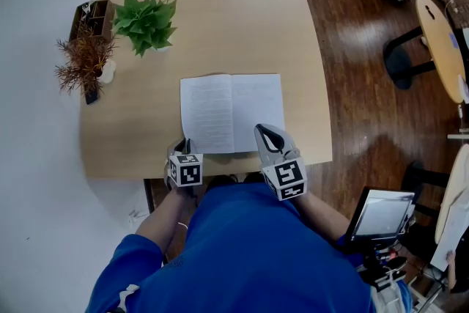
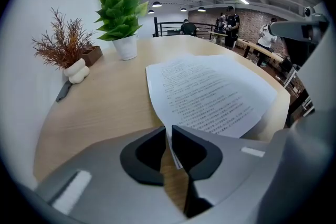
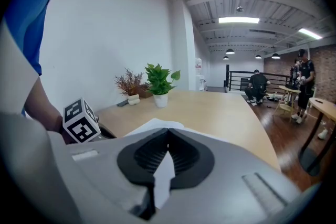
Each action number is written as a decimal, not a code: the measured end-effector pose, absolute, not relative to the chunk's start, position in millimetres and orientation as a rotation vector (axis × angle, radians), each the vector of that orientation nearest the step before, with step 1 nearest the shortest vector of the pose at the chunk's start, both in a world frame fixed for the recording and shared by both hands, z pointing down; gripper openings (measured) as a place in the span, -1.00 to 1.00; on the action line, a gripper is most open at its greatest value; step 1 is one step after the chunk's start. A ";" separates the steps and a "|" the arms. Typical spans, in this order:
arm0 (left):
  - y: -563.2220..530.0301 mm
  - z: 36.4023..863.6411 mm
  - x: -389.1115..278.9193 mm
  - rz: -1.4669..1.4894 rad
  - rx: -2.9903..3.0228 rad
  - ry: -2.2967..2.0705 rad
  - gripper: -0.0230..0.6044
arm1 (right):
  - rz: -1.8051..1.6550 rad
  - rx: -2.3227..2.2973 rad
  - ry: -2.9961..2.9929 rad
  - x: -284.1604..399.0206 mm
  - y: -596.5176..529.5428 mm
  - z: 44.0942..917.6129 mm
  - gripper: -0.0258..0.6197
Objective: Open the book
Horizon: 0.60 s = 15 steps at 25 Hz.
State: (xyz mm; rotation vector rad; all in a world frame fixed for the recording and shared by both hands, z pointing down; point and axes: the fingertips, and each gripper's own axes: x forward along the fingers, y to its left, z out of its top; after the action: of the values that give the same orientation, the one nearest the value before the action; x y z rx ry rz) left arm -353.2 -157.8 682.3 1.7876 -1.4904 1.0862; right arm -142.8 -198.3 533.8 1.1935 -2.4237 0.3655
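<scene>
Book (image 1: 231,112) is lying open near the front edge of the tabletop (image 1: 220,18). Your left gripper (image 2: 168,132) jaws are sitting slightly apart around its left corner, and your right gripper (image 3: 168,132) jaws are pinching its right corner. Pulling away while pinching risks tearing or dragging it.

No legible text is showing. The open white-paged paper book (image 2: 210,97) is carrying dense lines of black print on both pages, too small and blurred to read.

Bright even light, warped fisheye edges
</scene>
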 end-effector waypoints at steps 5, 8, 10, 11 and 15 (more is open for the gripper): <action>-157.6 685.3 -352.3 1.118 1.789 -1.480 -0.75 | 0.373 1.205 -2.422 -138.8 -197.5 537.0 -0.91; -157.4 686.0 -353.7 1.128 1.788 -1.481 -0.71 | 0.380 1.196 -2.428 -139.5 -197.4 536.7 -0.91; -158.0 685.9 -355.1 1.143 1.790 -1.484 -0.66 | 0.383 1.198 -2.433 -139.6 -197.6 536.4 -0.91; -158.9 685.5 -355.6 1.154 1.794 -1.486 -0.63 | 0.382 1.201 -2.435 -139.3 -198.0 535.9 -0.91; -159.7 683.8 -355.2 1.192 1.800 -1.491 -0.55 | 0.381 1.204 -2.441 -138.3 -198.4 534.9 -0.91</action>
State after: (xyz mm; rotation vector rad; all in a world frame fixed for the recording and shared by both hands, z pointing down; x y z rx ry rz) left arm -355.2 -159.7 683.8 1.8001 -1.4908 1.1917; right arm -138.3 -198.4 534.9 1.2040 -2.4411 0.3813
